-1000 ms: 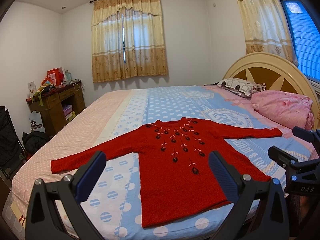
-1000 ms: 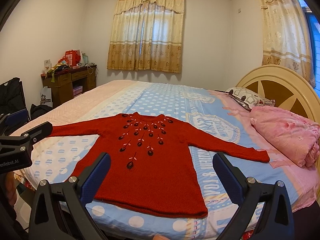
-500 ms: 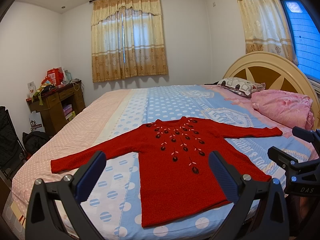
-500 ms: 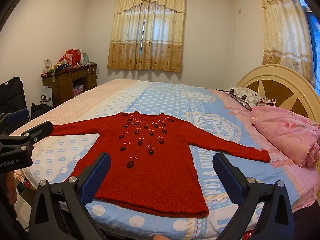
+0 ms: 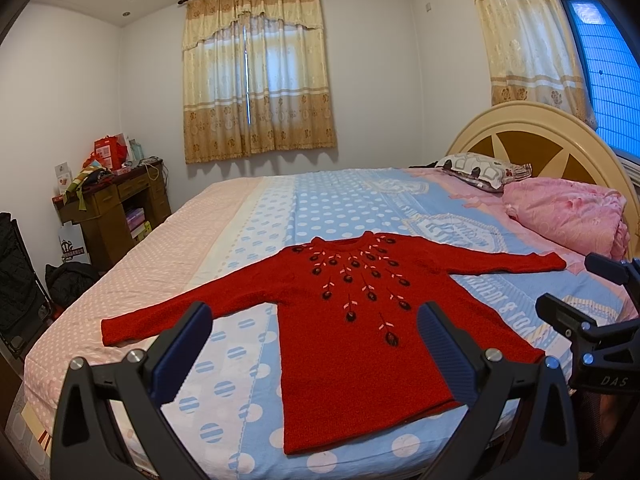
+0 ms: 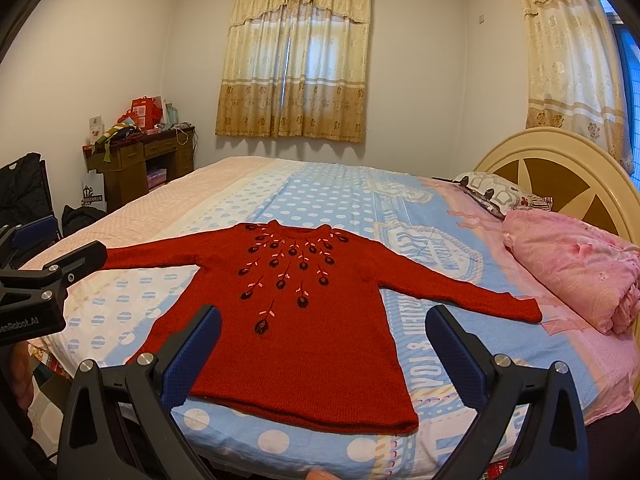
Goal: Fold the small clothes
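1. Two hand-held grippers are hovering off the bed's near edge: the left hand-held gripper [image 5: 314,336] and the right hand-held gripper [image 6: 322,340], each with its blue-padded fingers spread wide and gripping nothing.
2. One red sweater [image 5: 360,320] is lying flat and face up on the bed [image 5: 260,216], close to the near edge, with its hem almost reaching that edge and its neckline pointing toward the far side.
3. Both sleeves are stretching straight out, one toward the foot-end edge, the other toward the headboard [image 5: 532,132].
4. Dark embroidered buds on thin stems with pale pink leaves are fanning down from the round neckline; the knit below them is showing plain red.
5. Two pillows are sitting at the headboard end: a pink pillow [image 5: 564,216] and a grey patterned pillow [image 5: 480,168] behind it, both well apart from the sweater's body.
6. Two curtained windows are showing, and one cluttered wooden desk [image 5: 112,208] is standing beyond the foot end.
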### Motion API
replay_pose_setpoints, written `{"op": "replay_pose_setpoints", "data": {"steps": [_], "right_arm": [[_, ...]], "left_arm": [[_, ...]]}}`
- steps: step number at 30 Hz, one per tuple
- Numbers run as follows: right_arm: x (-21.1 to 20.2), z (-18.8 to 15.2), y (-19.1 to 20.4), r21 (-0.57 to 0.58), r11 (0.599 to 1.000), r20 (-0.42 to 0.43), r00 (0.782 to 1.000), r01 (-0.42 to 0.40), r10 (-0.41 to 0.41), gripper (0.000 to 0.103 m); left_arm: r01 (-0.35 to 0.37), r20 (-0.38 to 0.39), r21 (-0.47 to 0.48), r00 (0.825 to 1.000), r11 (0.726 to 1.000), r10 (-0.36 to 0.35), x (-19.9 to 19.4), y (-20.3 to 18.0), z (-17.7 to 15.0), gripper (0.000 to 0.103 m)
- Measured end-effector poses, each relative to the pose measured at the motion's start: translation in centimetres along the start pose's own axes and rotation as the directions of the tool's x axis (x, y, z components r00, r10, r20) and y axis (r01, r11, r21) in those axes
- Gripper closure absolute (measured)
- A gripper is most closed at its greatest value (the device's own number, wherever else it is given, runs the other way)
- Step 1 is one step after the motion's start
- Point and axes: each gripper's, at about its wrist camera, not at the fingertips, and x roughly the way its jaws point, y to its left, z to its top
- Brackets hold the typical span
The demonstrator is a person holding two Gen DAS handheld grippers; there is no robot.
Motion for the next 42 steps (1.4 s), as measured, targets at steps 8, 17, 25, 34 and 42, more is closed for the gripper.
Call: {"op": "replay_pose_setpoints", "data": {"steps": [8, 17, 25, 34, 42], "right_arm": [[0.3, -0.8, 0.3, -0.007, 1.0, -0.011, 1.0, -0.004, 0.003, 0.001], [2.1, -0.8, -0.5, 0.002, 1.0, -0.047, 0.999, -0.021, 0.021, 0.001], [7.0, -1.4, -3.4, 0.04, 0.999, -0.124, 0.992, -0.004, 0.009, 0.001], [13.8, -2.0, -11.1, 0.161, 0.984, -0.239, 0.97, 0.081, -0.04, 0.001], [17.3, -3.1, -20.7, 0.295, 0.931, -0.326, 0.938, 0.217, -0.115, 0.001]], "left_arm": [[-0.001, -0.004, 0.001, 1.0, 1.0, 0.001, 0.3, 0.2, -0.4, 0.0], [-0.006, -0.029, 0.015, 1.0, 1.0, 0.007, 1.4, 0.1, -2.0, 0.0], [-0.026, -0.101, 0.058, 0.994, 0.998, 0.032, 5.3, 0.1, -2.2, 0.0], [-0.023, -0.206, 0.119, 0.977, 0.993, 0.048, 11.2, 0.1, -1.7, 0.0], [-0.056, -0.234, 0.162, 0.968, 0.985, 0.094, 16.2, 1.0, -0.5, 0.0]]}}
